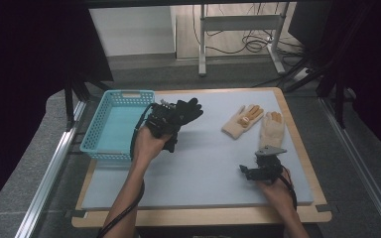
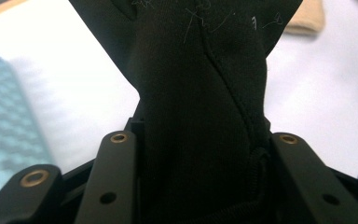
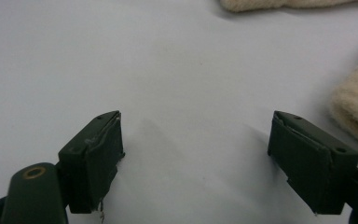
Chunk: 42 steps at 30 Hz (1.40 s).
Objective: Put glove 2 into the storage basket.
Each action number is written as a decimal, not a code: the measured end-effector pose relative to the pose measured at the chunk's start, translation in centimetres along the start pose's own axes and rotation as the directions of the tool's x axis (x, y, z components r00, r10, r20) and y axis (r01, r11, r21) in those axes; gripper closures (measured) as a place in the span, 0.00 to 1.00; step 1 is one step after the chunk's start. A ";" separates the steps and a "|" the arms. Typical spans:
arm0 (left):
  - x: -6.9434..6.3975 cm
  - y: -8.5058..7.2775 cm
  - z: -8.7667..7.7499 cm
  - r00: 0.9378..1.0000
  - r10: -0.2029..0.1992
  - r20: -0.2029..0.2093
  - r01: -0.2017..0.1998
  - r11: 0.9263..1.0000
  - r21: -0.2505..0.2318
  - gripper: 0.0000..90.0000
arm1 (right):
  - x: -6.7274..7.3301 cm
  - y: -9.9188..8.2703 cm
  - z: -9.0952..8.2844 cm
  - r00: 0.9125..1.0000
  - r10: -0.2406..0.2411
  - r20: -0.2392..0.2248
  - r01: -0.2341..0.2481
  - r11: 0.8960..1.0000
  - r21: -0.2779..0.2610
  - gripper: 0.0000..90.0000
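Flanking black glove point(image 1: 186, 111): basket point(image 1: 95, 130), beige gloves point(image 1: 243, 120).

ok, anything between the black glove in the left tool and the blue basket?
Nothing visible. The left tool grips the black glove right beside the blue basket, with no object between them.

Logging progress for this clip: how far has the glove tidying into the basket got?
Nothing looks done: the light blue plastic basket holds no glove that I can see. In hand: the left gripper is shut on a black fabric glove, held beside the basket. Left: two cream knitted gloves with orange palms lie on the grey mat, with the right gripper open nearby.
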State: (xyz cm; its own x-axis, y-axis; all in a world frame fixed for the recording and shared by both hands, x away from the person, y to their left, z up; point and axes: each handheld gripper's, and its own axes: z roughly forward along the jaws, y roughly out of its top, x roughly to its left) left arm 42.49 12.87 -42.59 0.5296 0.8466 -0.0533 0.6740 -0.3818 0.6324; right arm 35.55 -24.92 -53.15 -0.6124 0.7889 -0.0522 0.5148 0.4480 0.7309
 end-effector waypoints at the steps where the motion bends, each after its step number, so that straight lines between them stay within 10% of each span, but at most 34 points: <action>1: 0.4 0.0 -0.3 1.000 -0.007 -0.009 0.007 1.000 0.001 0.67 | 0.0 0.0 0.0 1.000 0.000 0.000 0.000 1.000 0.000 0.20; 14: 6.2 -0.7 -2.8 0.987 -0.111 -0.114 0.112 0.994 0.004 0.67 | 0.0 0.0 0.0 1.000 -0.001 0.000 0.001 1.000 0.000 0.20; 32: 14.6 -4.6 -4.1 0.939 -0.248 -0.239 0.269 0.962 0.057 0.65 | 0.0 0.0 0.0 1.000 -0.001 0.000 0.001 1.000 -0.001 0.20; 42: 17.0 -5.6 -2.6 0.923 -0.272 -0.271 0.304 0.949 0.086 0.65 | 0.0 0.0 0.0 1.000 -0.001 0.000 0.001 1.000 -0.001 0.20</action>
State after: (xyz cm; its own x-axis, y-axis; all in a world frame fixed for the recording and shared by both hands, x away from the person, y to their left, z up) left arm 46.38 30.38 -45.10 0.1663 0.9860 -0.0114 0.8449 -0.1366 0.5172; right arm 35.55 -24.91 -53.16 -0.6127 0.7886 -0.0528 0.5140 0.4483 0.7313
